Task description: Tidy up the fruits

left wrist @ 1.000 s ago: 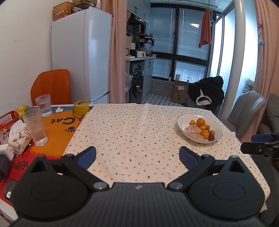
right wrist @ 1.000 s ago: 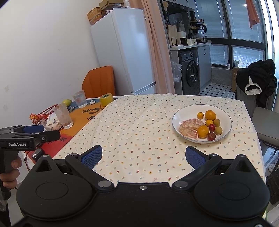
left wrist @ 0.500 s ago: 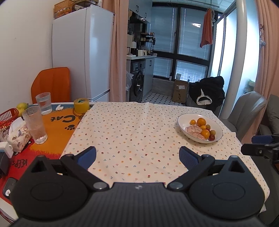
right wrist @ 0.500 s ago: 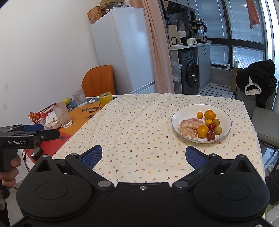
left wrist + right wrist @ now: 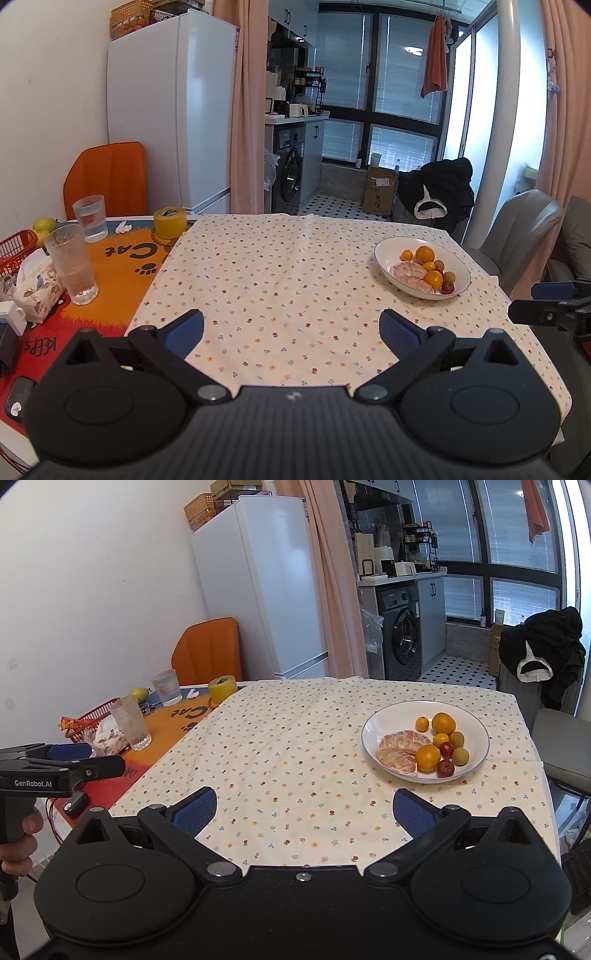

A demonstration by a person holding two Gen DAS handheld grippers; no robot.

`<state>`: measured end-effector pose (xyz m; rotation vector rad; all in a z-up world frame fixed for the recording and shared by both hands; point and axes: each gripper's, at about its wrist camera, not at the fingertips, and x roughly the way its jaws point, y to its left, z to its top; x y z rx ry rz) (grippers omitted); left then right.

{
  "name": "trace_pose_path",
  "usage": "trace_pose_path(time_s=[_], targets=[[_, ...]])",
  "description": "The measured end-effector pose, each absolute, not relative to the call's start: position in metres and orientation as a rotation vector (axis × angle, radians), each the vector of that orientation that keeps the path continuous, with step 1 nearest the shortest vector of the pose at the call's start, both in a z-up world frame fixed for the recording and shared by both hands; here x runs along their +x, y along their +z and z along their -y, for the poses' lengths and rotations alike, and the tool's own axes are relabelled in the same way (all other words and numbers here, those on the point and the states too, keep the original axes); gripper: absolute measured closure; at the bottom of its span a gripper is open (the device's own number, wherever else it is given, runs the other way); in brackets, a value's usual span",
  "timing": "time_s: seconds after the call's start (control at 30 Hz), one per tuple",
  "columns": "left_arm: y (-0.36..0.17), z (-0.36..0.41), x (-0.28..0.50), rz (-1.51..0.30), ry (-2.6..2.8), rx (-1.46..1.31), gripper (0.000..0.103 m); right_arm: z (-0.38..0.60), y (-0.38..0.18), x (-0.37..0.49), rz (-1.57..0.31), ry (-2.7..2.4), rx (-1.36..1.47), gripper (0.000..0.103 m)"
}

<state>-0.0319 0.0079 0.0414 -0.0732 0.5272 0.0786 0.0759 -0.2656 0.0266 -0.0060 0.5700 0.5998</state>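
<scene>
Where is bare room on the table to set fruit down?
The floral tablecloth is bare between the white fruit bowl and the orange cat mat. The mat side is crowded: two clear glasses, yellow tape roll, red basket.

**Two black hand-held grippers with blue pads**

The left hand-held gripper (image 5: 291, 328) is built of matt black plastic. Two round housings, each with a shallow circular recess, are seen at 7 and 5 o'clock of its own view, joined by a ribbed centre plate bearing one small silver screw. Angled black linkage arms with silver pivot pins lead to fingers (image 5: 184, 326) faced with textured blue pads. Triangular cut-outs are set into the outer brackets.

The right hand-held gripper (image 5: 304, 808) is shaped alike, though its centre plate is smooth. In the right wrist view, white "GenRobot.AI" lettering is printed on the left unit's side, and a hand (image 5: 16, 843) is seen around its black pistol handle.
</scene>
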Motion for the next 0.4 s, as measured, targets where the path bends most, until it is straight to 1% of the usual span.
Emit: trace_pose_path(time_s=[0.4], targets=[[0.0402, -0.0036, -0.0320, -0.526, 0.059, -0.068, 0.003, 0.2657, 0.0255, 0.0761, -0.570, 0.603, -0.016, 0.000]])
